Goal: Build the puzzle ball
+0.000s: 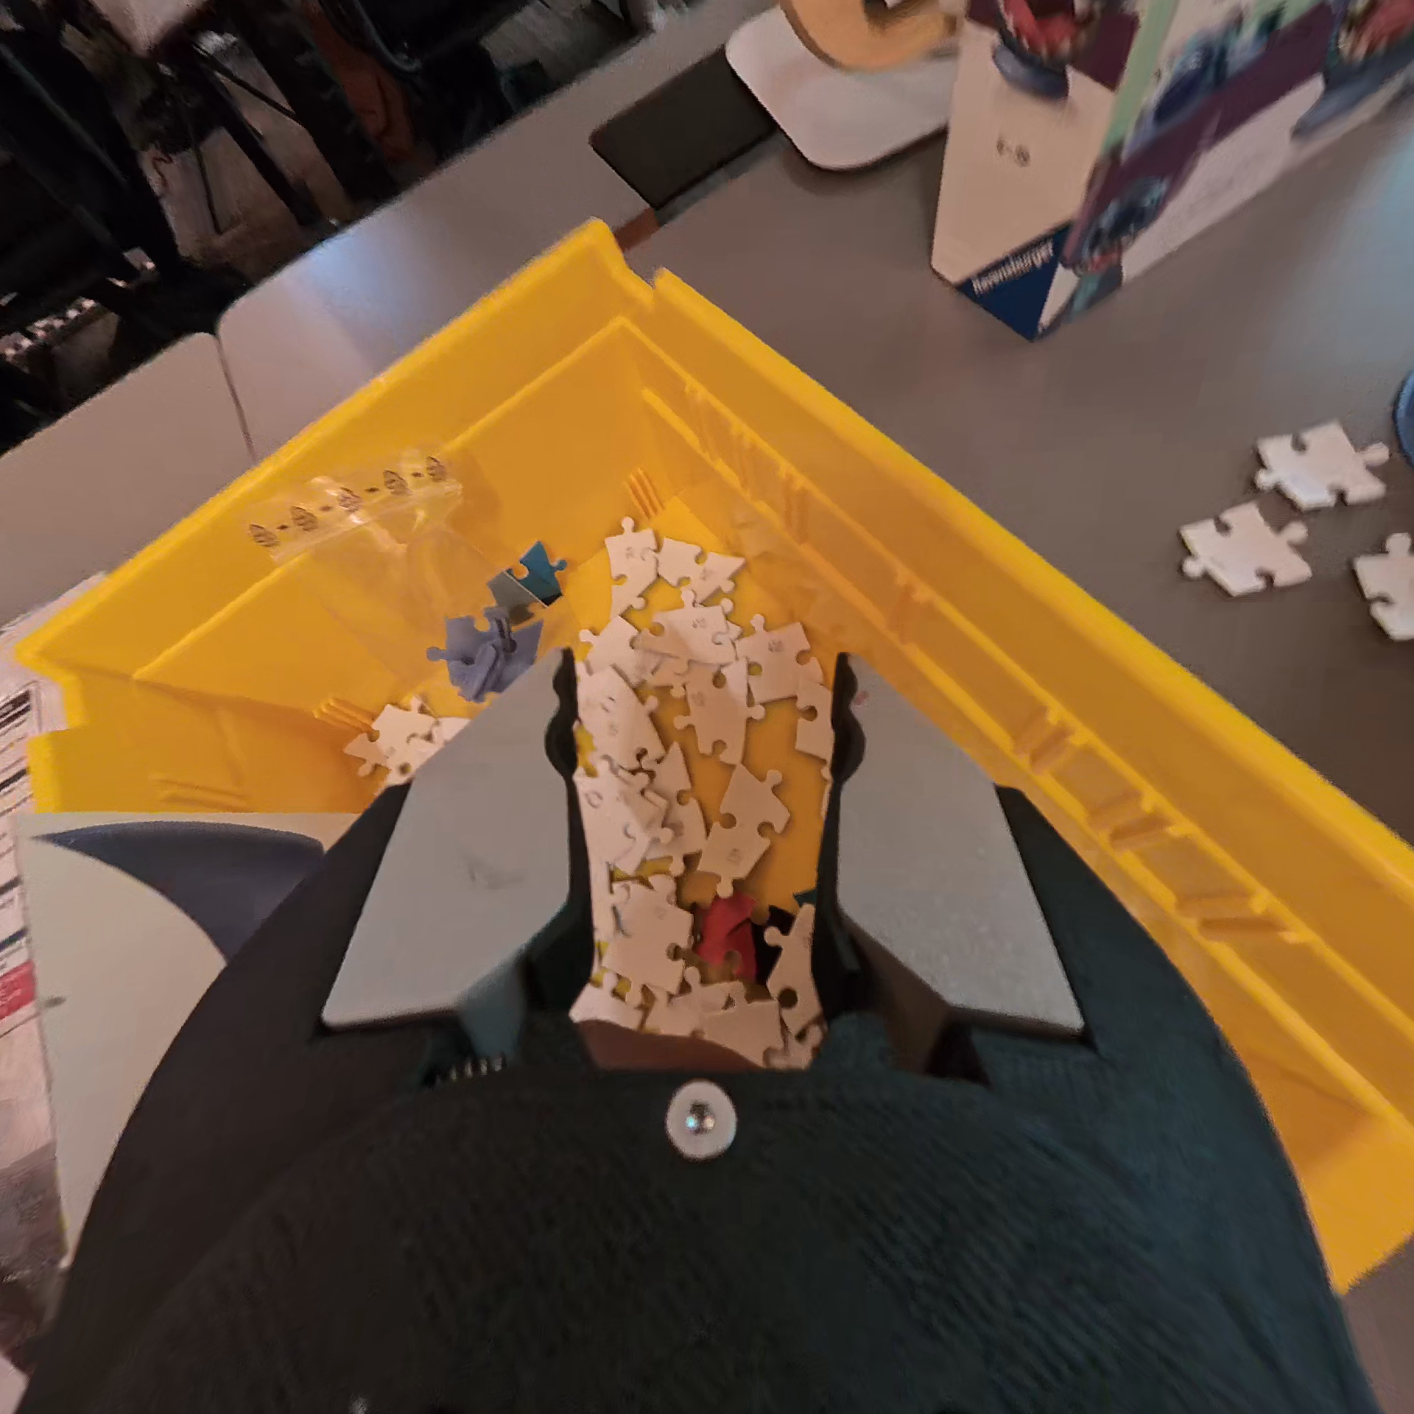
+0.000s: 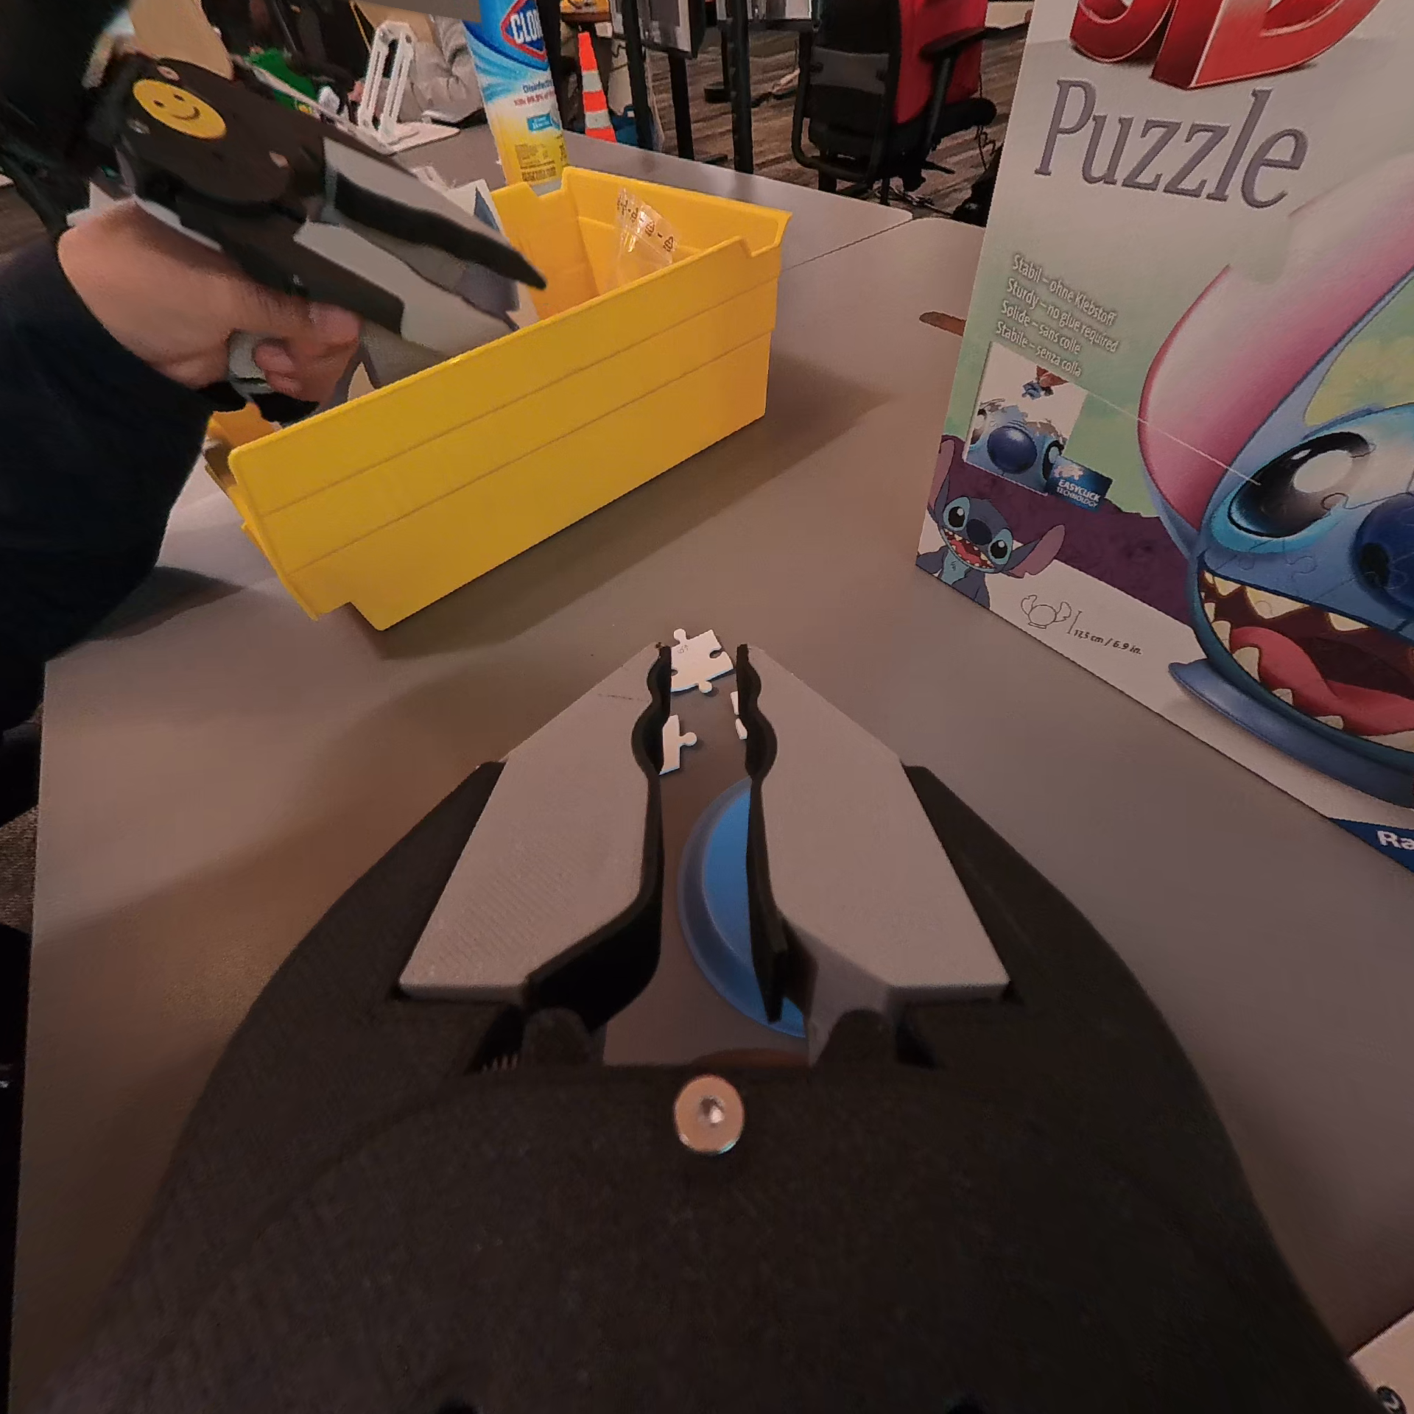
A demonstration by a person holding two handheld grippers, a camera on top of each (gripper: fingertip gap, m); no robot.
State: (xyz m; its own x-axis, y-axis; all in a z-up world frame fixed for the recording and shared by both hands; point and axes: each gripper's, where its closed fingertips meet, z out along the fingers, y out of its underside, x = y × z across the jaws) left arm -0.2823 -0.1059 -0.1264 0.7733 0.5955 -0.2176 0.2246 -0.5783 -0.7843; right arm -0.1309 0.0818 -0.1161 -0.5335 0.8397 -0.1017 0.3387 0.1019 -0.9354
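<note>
My left gripper is open and empty, pointing down into a yellow bin. Several white-backed puzzle pieces lie heaped in the bin under its fingers, with a red piece and blue pieces among them. My right gripper is slightly open and empty, low over the grey table. Under it are a blue round stand and white puzzle pieces. The right wrist view also shows the left gripper, hand-held over the bin.
The tall puzzle box stands at the right; it also shows in the left wrist view. Three loose pieces lie on the table beside the bin. A clear plastic bag leans in the bin. A wipes canister stands behind it. Spacing between my two grippers at the tips: around 25 centimetres. The red piece is about 9 centimetres from my left fingertips.
</note>
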